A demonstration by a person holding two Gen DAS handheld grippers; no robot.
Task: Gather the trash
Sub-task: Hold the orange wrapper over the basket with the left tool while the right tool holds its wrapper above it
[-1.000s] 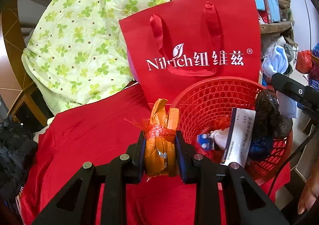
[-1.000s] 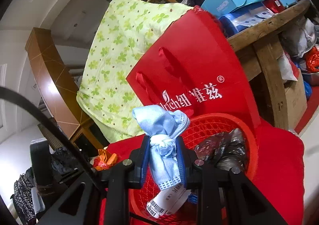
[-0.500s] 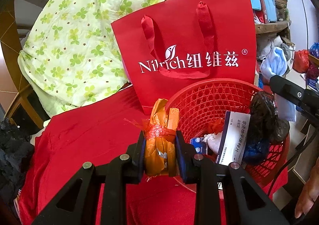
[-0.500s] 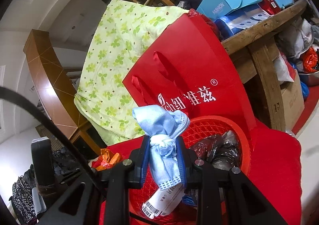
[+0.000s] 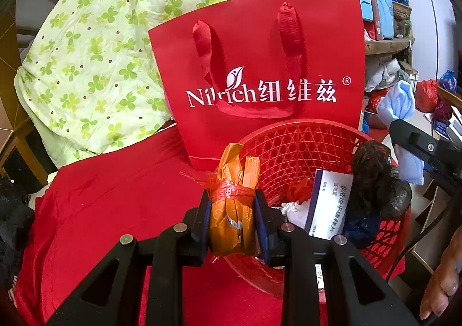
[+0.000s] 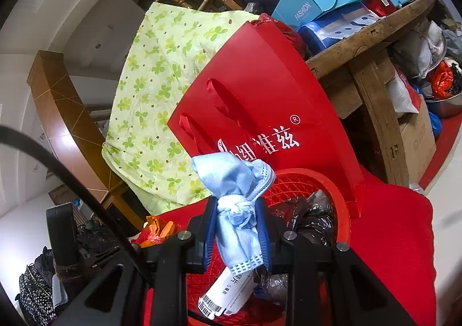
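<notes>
Red basket (image 5: 303, 138) holds black bag (image 5: 372, 179), paper box (image 5: 329, 202) — left gripper (image 5: 232, 210) clamps orange bundle (image 5: 231, 207), right gripper (image 6: 238, 228) blue mask (image 6: 236, 199).

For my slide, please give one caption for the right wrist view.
Right gripper holds a knotted blue face mask above the red basket of trash.

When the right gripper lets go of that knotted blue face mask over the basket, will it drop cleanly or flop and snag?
The blue face mask looks like thin, limp fabric, so it probably sags. It seems very light, so it may drift rather than drop straight. Its loose folds above the right gripper could catch on the red basket lattice.
</notes>
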